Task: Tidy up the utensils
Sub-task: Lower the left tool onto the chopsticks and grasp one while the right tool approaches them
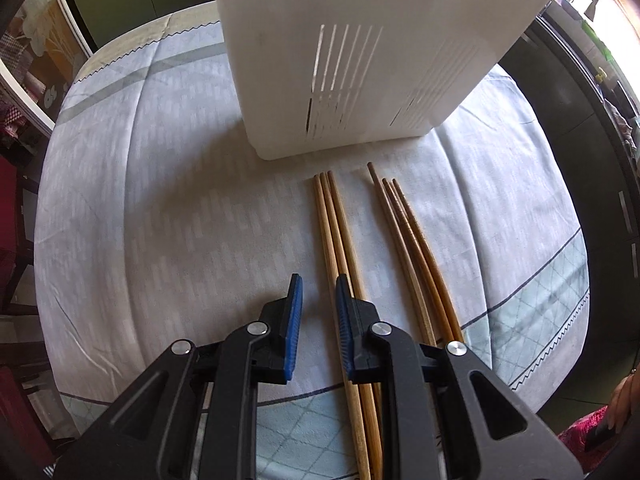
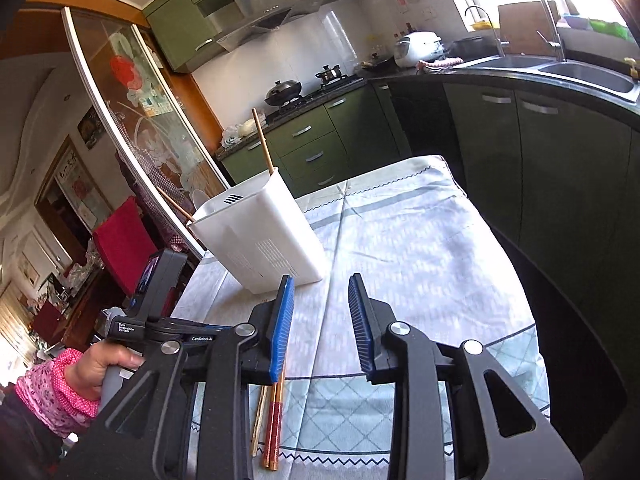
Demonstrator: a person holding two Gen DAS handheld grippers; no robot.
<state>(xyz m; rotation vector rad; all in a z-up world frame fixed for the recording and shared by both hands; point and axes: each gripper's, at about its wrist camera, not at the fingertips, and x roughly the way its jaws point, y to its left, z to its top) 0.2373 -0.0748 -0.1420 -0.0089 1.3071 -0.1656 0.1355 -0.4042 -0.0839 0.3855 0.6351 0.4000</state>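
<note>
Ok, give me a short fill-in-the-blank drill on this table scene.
1. The chopsticks on the cloth lie in ____ bundles.
2. The utensil holder is ____ in colour.
3. The left gripper has ____ between its pads.
4. The chopsticks already in the holder number ____.

Missing words: two; white; nothing; two

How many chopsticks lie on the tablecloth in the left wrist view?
6: three lighter chopsticks side by side on the tablecloth, three darker chopsticks right of them; their near ends are hidden behind the left gripper.
</note>
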